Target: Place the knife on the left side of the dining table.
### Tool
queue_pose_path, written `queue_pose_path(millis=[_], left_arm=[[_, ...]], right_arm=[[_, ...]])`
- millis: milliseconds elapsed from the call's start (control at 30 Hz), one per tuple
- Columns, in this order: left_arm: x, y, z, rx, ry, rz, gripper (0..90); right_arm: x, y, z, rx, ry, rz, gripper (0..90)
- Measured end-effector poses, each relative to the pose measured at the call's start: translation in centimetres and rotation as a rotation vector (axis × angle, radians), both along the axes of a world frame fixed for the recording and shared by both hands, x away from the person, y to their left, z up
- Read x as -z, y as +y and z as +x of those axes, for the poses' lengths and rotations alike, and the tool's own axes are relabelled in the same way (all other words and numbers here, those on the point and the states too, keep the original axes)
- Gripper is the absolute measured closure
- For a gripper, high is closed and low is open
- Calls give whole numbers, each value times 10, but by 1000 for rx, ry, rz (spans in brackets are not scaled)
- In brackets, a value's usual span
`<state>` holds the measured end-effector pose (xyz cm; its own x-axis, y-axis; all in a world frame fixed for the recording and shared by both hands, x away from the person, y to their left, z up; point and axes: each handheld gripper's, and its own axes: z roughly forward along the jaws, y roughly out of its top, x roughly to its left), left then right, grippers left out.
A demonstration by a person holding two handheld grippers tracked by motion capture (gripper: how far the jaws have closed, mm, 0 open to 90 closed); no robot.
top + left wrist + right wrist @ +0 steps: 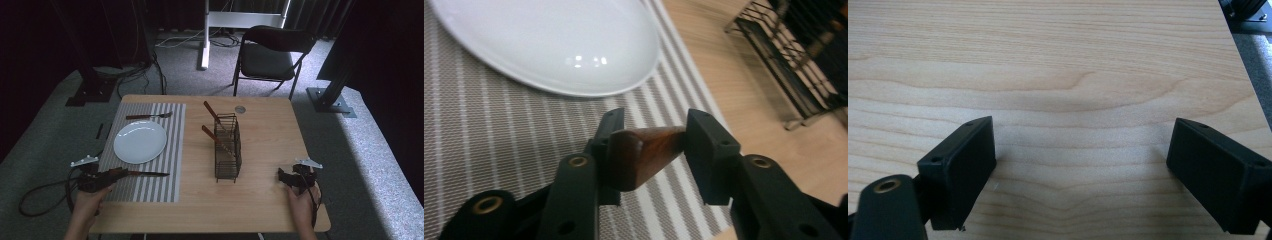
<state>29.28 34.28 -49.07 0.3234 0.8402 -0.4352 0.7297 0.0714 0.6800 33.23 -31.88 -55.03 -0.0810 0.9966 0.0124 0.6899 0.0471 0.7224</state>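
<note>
A knife (145,174) with a brown wooden handle (644,155) lies along the near part of the striped placemat (170,150), blade pointing right. My left gripper (116,174) is shut on that handle, just in front of the white plate (140,142). In the left gripper view the gripper (651,135) clamps the handle between both jaws, with the plate (549,40) beyond. A fork (149,116) lies behind the plate. My right gripper (286,177) stands open near the table's front right; in the right gripper view the gripper (1080,165) has only bare wood between its jaws.
A black wire basket (228,150) stands mid-table holding two wooden-handled utensils (214,116); the basket (794,75) also sits ahead and to the right in the left gripper view. A small grey disc (240,109) lies near the far edge. A folding chair (270,55) stands beyond the table.
</note>
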Motion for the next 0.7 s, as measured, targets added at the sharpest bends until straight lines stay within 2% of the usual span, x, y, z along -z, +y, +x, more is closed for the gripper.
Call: queue_pose_path(millis=[67,300,433,600,700], left_arm=[[4,1,2,-18,6,1,567],[17,1,12,-74,33,57,446],[22,-1,18,-84,51,75,387],[25,-6,26,-99,87,125,301],[27,-8,30,-116,103,133,267]], right_arm=[[0,0,0,0,0,0,115],[0,0,0,0,0,0,115],[0,0,0,0,0,0,115],[0,0,0,0,0,0,115],[0,0,0,0,0,0,115]])
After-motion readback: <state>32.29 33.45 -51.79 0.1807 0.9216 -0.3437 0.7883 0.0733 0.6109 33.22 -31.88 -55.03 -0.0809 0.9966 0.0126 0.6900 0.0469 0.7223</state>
